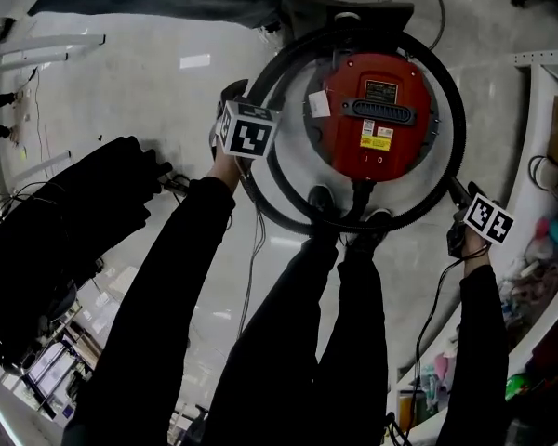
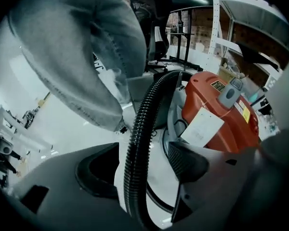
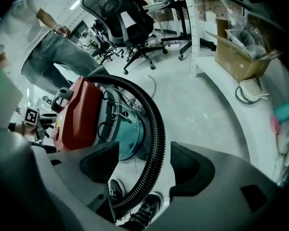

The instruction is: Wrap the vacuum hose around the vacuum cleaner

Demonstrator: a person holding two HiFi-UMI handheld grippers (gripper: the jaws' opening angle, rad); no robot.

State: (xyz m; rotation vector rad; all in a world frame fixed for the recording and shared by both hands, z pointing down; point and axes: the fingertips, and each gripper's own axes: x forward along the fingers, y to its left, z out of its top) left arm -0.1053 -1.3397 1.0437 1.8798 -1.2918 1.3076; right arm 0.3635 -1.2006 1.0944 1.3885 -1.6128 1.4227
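Floor (image 1: 121,91): hose (image 1: 456,124) between parted jaws, both hand-held grippers (image 2: 142,167) (image 3: 144,165).

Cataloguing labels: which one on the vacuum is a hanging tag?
The white paper tag beside the red lid; the yellow label and black label are stuck flat.

The round vacuum cleaner (image 1: 377,110) has a bright red lid with a yellow label (image 1: 377,141) and a white paper tag (image 2: 202,126). Its drum (image 3: 131,136) looks teal from the right gripper view. The ribbed vacuum hose (image 1: 457,119) is black throughout. The left gripper (image 2: 144,165) and right gripper (image 3: 144,163) have grey shells and black fingers (image 2: 185,160). Each carries a white marker cube (image 1: 248,130) patterned with black squares. The glossy floor (image 1: 121,91) is pale grey. The wearer's sleeves (image 1: 167,295) are black, and a bystander's jeans (image 2: 82,57) are faded light blue.
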